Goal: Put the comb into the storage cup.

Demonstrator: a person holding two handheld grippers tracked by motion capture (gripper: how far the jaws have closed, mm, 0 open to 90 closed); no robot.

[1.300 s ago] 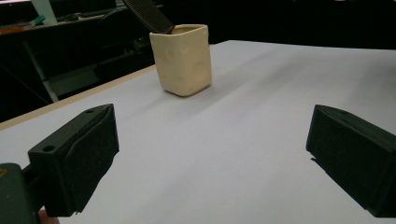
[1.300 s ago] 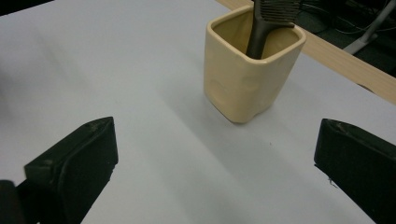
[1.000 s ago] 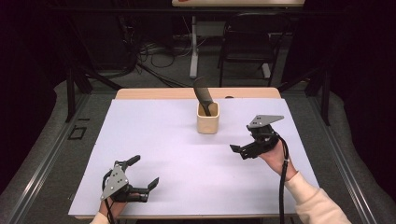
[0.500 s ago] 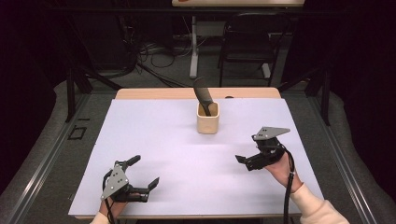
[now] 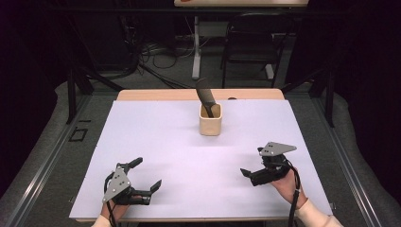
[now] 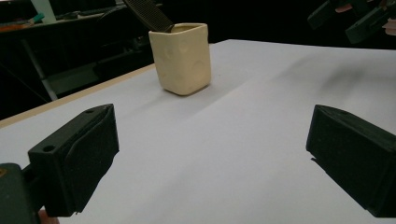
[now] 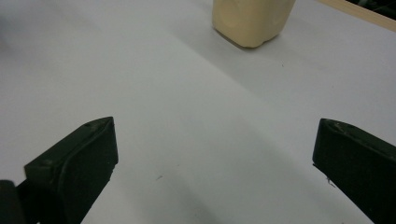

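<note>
I have both tools wide apart and gripping nothing, the left gripper (image 5: 142, 182) low at about seven o'clock on the white table (image 5: 156, 137) and the right gripper (image 5: 255, 175) at about four, which reads to me as a resting stance well back from the work. The cream cup (image 5: 210, 119) stands upright at twelve o'clock with the dark comb (image 5: 206, 94) leaning in it, and nothing lies between it and either tool.

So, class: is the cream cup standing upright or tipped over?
Upright. The cream cup sits flat on the white table, mouth upward, with a dark comb leaning out of it.
</note>
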